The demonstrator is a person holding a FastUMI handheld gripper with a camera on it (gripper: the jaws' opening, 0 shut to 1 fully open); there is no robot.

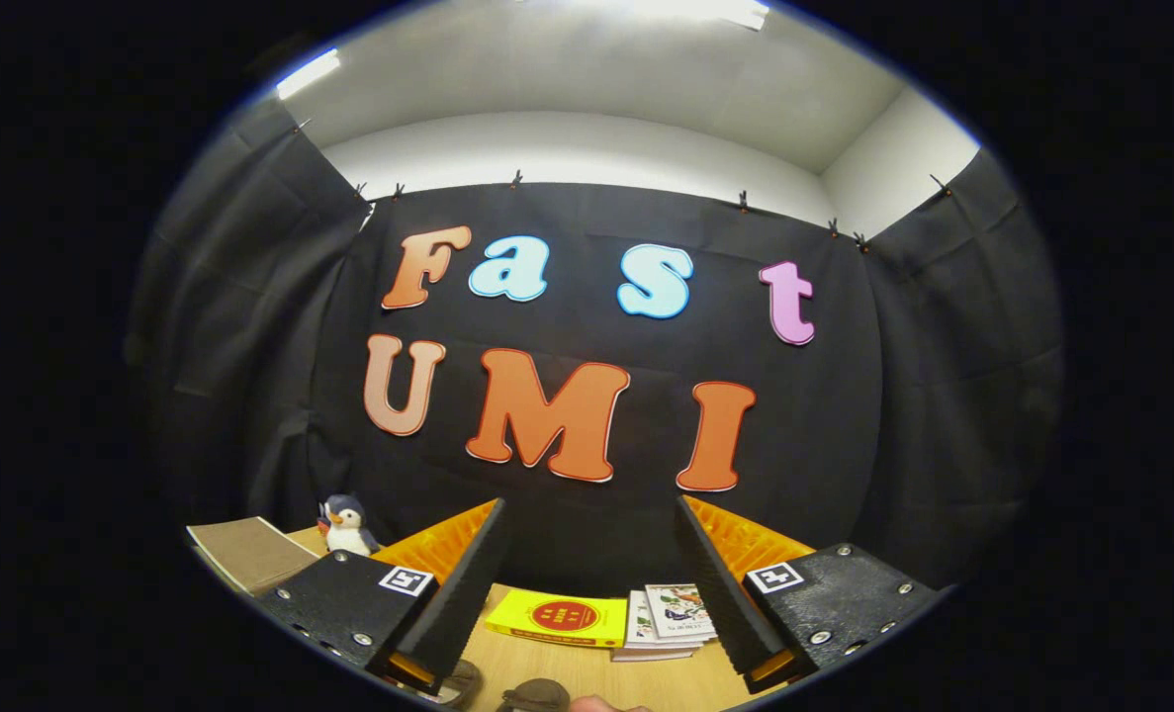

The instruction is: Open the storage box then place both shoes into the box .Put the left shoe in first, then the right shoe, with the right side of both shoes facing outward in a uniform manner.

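My gripper (588,508) is open and tilted up toward the booth's back wall, with nothing between its fingers. Below the finger bases, at the near edge of the wooden table (596,672), two small brownish rounded shapes (537,695) peek in; they may be parts of the shoes, but too little shows to tell. Left of the left finger, a beige flat-topped box-like thing (250,554) sits on the table, partly cut off. I cannot tell whether it is the storage box.
A yellow book (559,617) and a small stack of white booklets (671,618) lie on the table beyond the fingers. A penguin plush (347,526) stands by the wall at the left. A sliver of a hand (596,704) shows at the near edge.
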